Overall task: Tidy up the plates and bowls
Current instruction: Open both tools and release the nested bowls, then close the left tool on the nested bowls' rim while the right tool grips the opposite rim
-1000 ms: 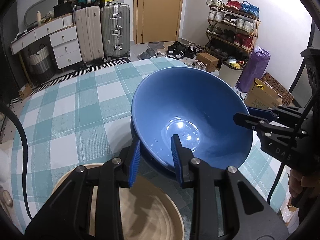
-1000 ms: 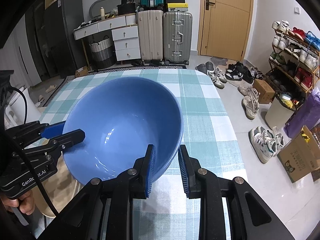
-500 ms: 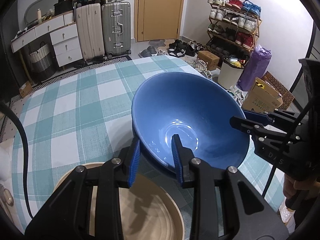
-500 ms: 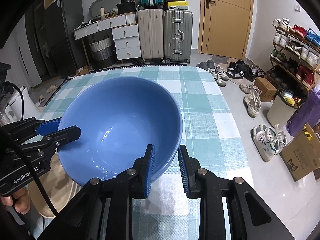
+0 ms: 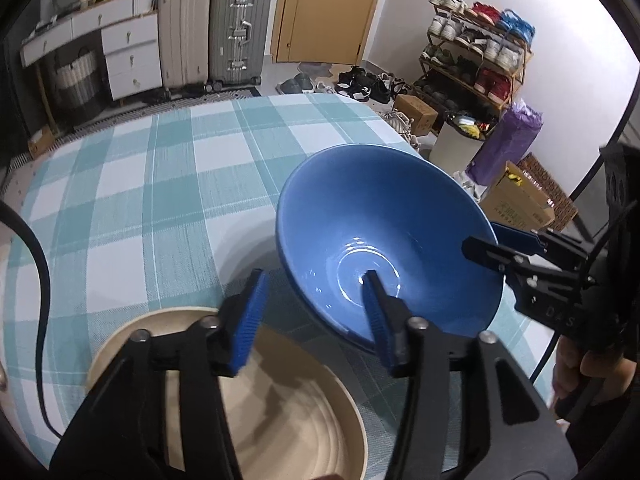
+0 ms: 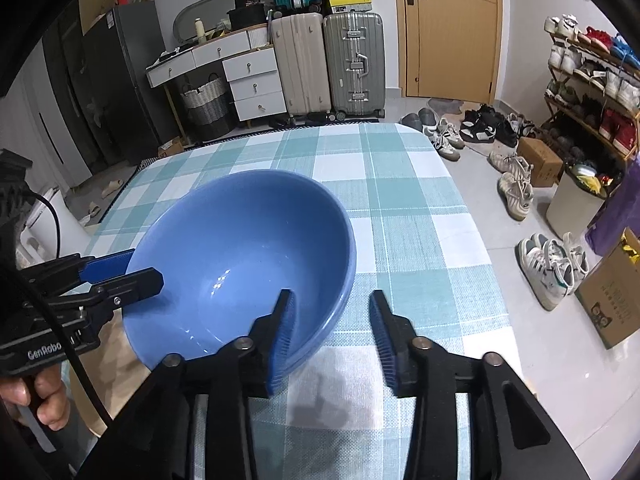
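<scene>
A large blue bowl (image 5: 384, 216) (image 6: 240, 248) sits on the checked tablecloth (image 5: 140, 200). A second blue edge under its near rim suggests another blue bowl beneath it. My left gripper (image 5: 314, 280) (image 6: 144, 266) straddles the bowl's left rim, jaws opening, one finger inside and one well outside. My right gripper (image 6: 330, 298) (image 5: 480, 236) straddles the opposite rim, jaws also opening, its outer finger clear of the bowl. Neither pair of pads presses the rim. A beige plate (image 5: 280, 408) (image 6: 108, 356) lies under my left gripper, beside the bowl.
The table's right edge (image 6: 472, 216) drops to a floor with scattered shoes (image 6: 552, 268) and a cardboard box (image 6: 612, 300). Suitcases (image 6: 328, 64), drawers and a door stand behind. A black cable (image 5: 40, 280) hangs at the left. A hand (image 6: 44, 400) grips the left handle.
Both grippers held the bowl's rim shut a second ago; now both pairs of jaws have spread apart and let go. The bowl has sunk and sits lower on the table.
</scene>
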Demonstrator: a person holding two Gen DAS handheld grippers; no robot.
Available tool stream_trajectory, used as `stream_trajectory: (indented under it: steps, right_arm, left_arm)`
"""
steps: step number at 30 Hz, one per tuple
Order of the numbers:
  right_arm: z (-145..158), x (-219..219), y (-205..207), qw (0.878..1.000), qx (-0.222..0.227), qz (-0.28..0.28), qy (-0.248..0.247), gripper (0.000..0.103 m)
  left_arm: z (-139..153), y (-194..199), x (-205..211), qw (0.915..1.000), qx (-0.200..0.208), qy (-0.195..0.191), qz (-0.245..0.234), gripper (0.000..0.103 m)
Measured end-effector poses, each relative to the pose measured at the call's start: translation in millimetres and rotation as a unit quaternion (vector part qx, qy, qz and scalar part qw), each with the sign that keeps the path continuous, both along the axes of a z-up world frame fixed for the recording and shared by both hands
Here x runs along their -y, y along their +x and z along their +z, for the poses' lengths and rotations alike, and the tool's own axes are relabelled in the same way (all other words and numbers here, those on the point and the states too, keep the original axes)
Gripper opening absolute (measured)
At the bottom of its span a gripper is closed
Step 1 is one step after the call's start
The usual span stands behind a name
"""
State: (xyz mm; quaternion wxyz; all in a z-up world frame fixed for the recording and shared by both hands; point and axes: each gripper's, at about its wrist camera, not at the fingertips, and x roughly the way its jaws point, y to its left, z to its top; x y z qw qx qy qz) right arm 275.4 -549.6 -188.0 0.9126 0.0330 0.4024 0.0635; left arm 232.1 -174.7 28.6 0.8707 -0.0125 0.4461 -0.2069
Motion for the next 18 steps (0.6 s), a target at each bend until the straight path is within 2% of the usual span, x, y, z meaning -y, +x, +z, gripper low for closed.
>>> stream_trajectory:
  steps: [1,2,5,6,9,11,12,18]
  right_arm:
    - [1,2,-1,1.0,0.0,0.002,0.006,0.055]
    - [2,3,-2,1.0,0.0,0.004,0.014,0.059]
    - [6,7,-5,0.999,0.005,0.007,0.033,0.073]
    - [8,8,-5,0.999,0.007,0.007,0.039,0.078]
    - [15,10,-8,0.998,0.015,0.008,0.054,0.087]
    - [19,11,-9,0.998,0.018,0.004,0.055,0.094]
    - [19,11,-9,0.998,0.02,0.002,0.054,0.098]
    - [14,14,-10,0.997,0.015,-0.005,0.069,0.1]
  left_arm:
    - [-1,2,-4,0.9999,-0.007,-0.01,0.002,0.061]
    - [-1,3,-6,0.9998,-0.011,-0.016,0.003,0.063]
    - [1,6,-13,0.9995,-0.015,-0.024,0.012,0.072]
    - [2,7,-15,0.9995,-0.014,-0.025,0.015,0.078]
    - [5,10,-23,0.9991,-0.012,-0.035,0.02,0.083]
    - [7,11,-26,0.9988,-0.013,-0.042,0.023,0.091]
    - [7,12,-27,0.9986,-0.013,-0.045,0.025,0.103]
    - [4,16,-31,0.9976,-0.02,-0.058,0.033,0.102]
